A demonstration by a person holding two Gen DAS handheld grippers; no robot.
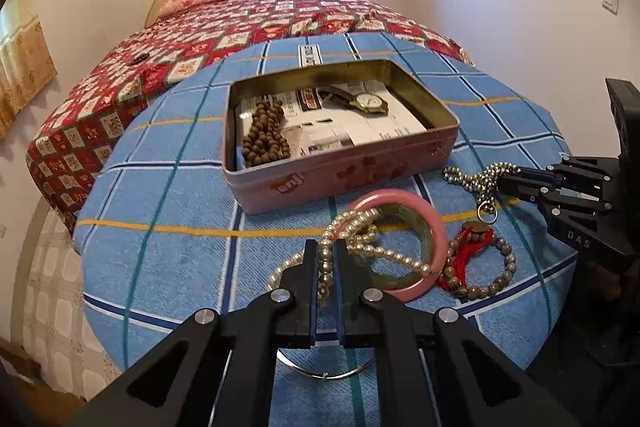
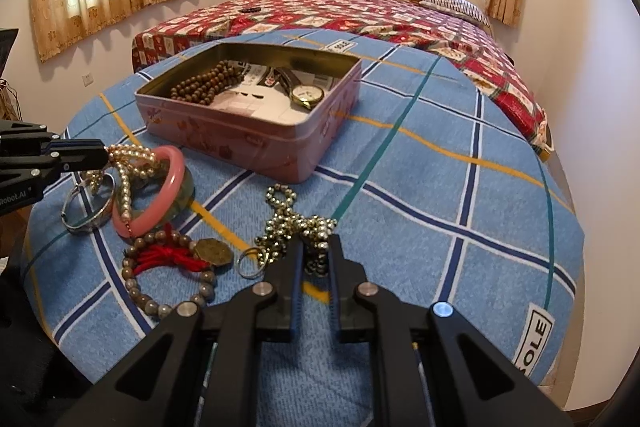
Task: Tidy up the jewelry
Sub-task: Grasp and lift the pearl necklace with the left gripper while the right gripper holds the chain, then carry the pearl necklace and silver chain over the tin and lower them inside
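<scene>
Left wrist view: your left gripper (image 1: 327, 251) is clamped on the pearls (image 1: 360, 235), a strand running straight up between the two fingers, pinched tight. The rest of the pearls spill over the pink bangle (image 1: 434, 223), which lies on the blue cloth (image 1: 168, 195) with a green bangle (image 1: 400, 223) under it. Just right of that sits the stone bracelet (image 1: 480, 267) with its red cord and coin. Beyond, the tin (image 1: 340, 171) stands open, with brown beads (image 1: 264, 139) at its left end and a watch (image 1: 366, 101) at the far right, on printed paper. Far right, your right gripper (image 1: 505, 183) comes in level, closed on the metal beads (image 1: 476, 179).

Right wrist view: your right gripper (image 2: 315, 247) has the metal beads (image 2: 292, 223) bunched between its fingers, gripped; a loop trails off toward the tin (image 2: 256, 143), and a small ring (image 2: 250, 263) lies just left of the fingers. The stone bracelet (image 2: 168, 275) lies left of it. At the left edge, your left gripper (image 2: 105, 159) holds the pearls (image 2: 132, 163) where they drape across the pink bangle (image 2: 160, 195). A silver bangle (image 2: 86, 207) rests beside it. In the tin, brown beads (image 2: 204, 85) at the left, watch (image 2: 306, 95) at the right.
</scene>
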